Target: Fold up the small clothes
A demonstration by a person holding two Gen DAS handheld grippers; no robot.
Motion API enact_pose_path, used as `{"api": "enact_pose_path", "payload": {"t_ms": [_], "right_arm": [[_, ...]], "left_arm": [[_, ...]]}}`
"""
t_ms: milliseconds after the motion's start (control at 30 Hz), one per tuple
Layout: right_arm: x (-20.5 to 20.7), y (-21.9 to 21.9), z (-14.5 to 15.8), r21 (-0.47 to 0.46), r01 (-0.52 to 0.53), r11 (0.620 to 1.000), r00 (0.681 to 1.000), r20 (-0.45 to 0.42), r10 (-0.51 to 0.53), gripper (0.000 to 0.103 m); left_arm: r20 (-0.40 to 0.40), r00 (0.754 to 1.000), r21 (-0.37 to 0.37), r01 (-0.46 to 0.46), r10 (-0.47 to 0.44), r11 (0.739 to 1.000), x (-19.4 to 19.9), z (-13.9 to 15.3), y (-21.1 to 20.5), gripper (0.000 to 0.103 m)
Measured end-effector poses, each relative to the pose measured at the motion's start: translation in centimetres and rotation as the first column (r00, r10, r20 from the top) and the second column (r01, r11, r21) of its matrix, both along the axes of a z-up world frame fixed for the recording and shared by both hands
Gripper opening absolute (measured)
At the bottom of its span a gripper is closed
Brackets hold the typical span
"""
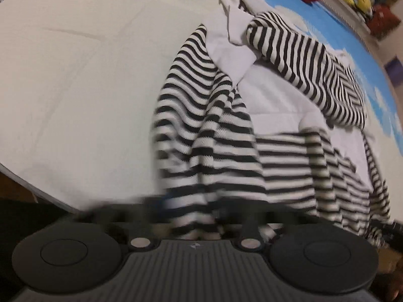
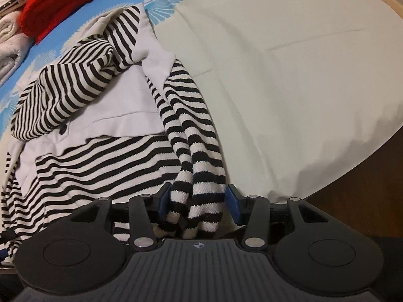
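White-and-blue cloth covers the tabletop; the striped garment lies crumpled at 10 o'clock. Your right gripper has jaws apart around a bunched edge. Left gripper: blurred, state unreadable. Clamp fully, then draw the edge taut before folding.

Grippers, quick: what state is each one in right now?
Left gripper: blurred, cannot be told.
Right gripper: jaws apart, striped garment bunched between them.
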State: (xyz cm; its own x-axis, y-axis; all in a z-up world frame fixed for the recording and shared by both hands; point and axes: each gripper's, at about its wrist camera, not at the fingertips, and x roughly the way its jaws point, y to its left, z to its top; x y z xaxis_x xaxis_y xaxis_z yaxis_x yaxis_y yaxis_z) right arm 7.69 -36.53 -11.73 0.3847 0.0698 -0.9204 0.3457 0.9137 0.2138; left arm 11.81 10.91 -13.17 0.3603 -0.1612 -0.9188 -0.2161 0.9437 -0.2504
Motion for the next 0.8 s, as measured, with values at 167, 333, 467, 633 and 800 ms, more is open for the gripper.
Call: {"api": "enact_pose_path", "payload": {"t_ms": [167,333,467,633,800], "right_arm": [[-0.6,-1.0,-0.1,0.042,0.073,0.996,0.997,0.011,-0.073,0.008],[-0.7,-1.3,-0.1,0.042,0.093,0.995,0.996,-0.007,-0.093,0.008],[-0.7,-1.2,0.1,0.064,0.081,0.995,0.997,0.006,-0.081,0.018],[-0.4,-1.2,-0.3,0.074,0.077,0.994,0.997,0.001,-0.077,0.022],[-0.2,-0.2,-0.6,0.033,0.034,0.999,0.999,-0.004,-0.034,0.023]], "left_arm": [[0.006,1.0,0.036,-0.014,0.014,0.999,-1.2,1.1,1.4,0.009],[0.019,0.999,-0.011,-0.045,0.045,0.999,-1.2,1.2,1.8,0.022],[0.042,0.996,-0.042,-0.073,0.075,0.996,-1.0,2.1,2.3,0.044],[0.015,0.998,-0.054,-0.066,0.067,0.996,-0.9,1.3,2.0,0.048],[-0.001,0.999,-0.025,-0.042,0.042,0.999,-0.6,0.5,1.5,0.048]]}}
